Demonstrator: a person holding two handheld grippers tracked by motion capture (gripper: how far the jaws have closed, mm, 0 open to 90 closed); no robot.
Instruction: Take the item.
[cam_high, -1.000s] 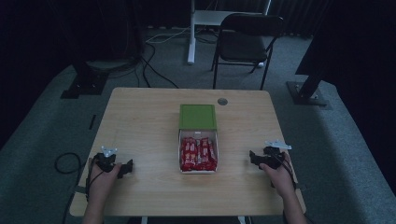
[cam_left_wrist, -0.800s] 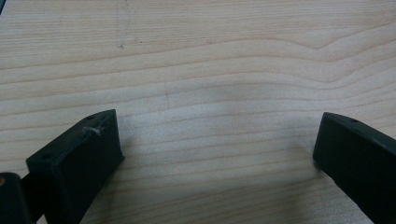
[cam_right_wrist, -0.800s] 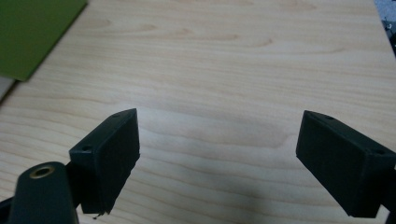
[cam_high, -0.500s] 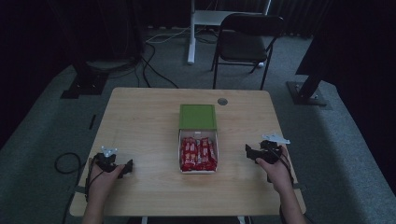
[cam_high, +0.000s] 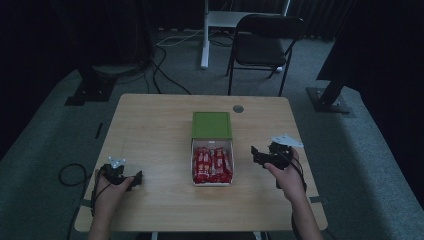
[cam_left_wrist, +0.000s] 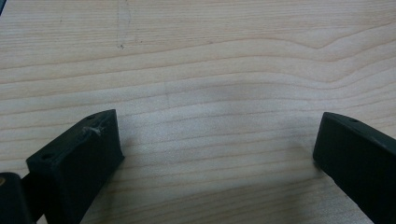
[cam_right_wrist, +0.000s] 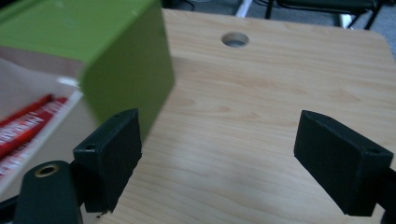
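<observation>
A white box with several red packets stands in the middle of the wooden table. Its green lid lies at the box's far end. In the right gripper view the green lid and the red packets appear at the left. My right gripper hovers open just right of the box, jaws pointing toward it. My right gripper has nothing between its jaws. My left gripper rests open at the table's front left. Bare wood lies under my left gripper.
A round cable hole sits in the table's far right part. Behind the table stand a black folding chair and a white desk leg. Black stand bases and cables lie on the grey carpet.
My right gripper has moved left toward the box of packets. The left gripper has stayed in place.
</observation>
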